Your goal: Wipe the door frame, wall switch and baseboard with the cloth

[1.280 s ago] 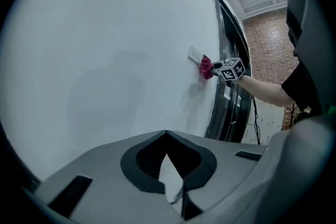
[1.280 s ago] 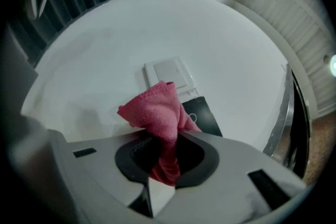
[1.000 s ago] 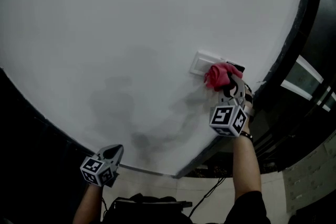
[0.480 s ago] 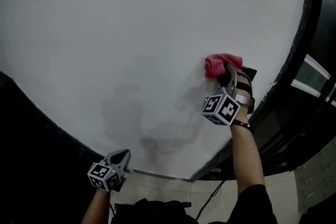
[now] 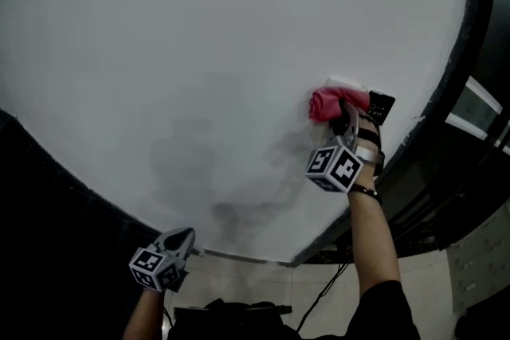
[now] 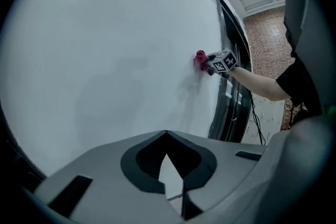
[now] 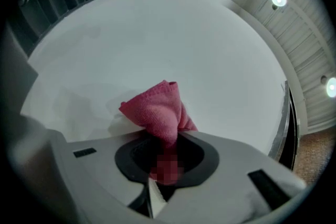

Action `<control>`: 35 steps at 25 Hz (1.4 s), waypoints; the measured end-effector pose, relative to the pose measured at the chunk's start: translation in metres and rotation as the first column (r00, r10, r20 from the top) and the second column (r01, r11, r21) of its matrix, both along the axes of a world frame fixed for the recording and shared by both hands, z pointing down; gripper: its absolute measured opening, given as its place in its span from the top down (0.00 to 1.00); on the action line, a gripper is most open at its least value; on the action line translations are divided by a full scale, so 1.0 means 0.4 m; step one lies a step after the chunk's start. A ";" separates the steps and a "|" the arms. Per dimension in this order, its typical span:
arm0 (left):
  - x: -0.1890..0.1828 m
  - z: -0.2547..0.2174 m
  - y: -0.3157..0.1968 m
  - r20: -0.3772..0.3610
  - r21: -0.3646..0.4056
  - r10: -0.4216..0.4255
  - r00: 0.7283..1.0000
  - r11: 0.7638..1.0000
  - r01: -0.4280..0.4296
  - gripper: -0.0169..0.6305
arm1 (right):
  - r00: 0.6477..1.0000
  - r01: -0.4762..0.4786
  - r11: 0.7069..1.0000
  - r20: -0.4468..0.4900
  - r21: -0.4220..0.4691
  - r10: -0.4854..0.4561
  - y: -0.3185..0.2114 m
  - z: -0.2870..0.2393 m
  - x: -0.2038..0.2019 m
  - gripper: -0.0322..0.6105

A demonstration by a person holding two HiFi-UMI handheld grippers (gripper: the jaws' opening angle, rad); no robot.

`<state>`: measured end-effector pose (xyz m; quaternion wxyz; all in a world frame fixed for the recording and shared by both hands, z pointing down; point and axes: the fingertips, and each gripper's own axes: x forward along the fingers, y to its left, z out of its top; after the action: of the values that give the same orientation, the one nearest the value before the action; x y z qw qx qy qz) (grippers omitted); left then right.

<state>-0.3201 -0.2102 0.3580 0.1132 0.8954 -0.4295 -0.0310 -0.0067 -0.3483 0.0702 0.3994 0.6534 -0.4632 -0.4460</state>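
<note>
White wall [image 5: 199,36] fills most of the head view, with the dark door frame [image 5: 464,68] running down its right edge. The right gripper [image 5: 346,119] is clamped on a bunched pink cloth [image 5: 333,103]. In the right gripper view the wad sticks straight out ahead of the jaws, its tail pinched between them. The cloth is pressed flat to the wall over the wall switch [image 5: 344,82] (only a pale sliver of the plate shows above the wad). This looks like the switch-wiping step.

Key relation: the cloth sits just left of the door frame, so a short sideways move toward the wall's right edge should bring it onto the frame, and the right hand is by far the nearer one. The left gripper [image 5: 179,238] hangs well apart, low by the wall's bottom edge, jaws together with nothing between them. No baseboard can be made out clearly.
</note>
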 end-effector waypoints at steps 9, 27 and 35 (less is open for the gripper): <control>-0.004 -0.015 0.017 -0.062 0.029 0.028 0.998 0.999 -0.026 0.99 | 1.000 0.001 1.000 -0.007 -0.012 -0.001 -0.007 0.042 0.006 0.86; -0.012 -0.031 0.059 -0.051 0.043 0.003 0.999 0.999 -0.001 0.99 | 0.851 0.288 0.950 0.488 -0.123 -0.194 0.068 0.155 -0.016 0.86; -0.024 -0.059 0.062 -0.062 0.117 -0.035 0.997 0.992 0.042 0.99 | 0.350 0.433 0.896 0.899 0.092 -0.262 0.331 0.435 0.070 0.86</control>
<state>-0.3296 -0.1853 0.3343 0.0723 0.8907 -0.4406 -0.0852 0.0214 -0.2160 0.2442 0.0398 0.6393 -0.7651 -0.0663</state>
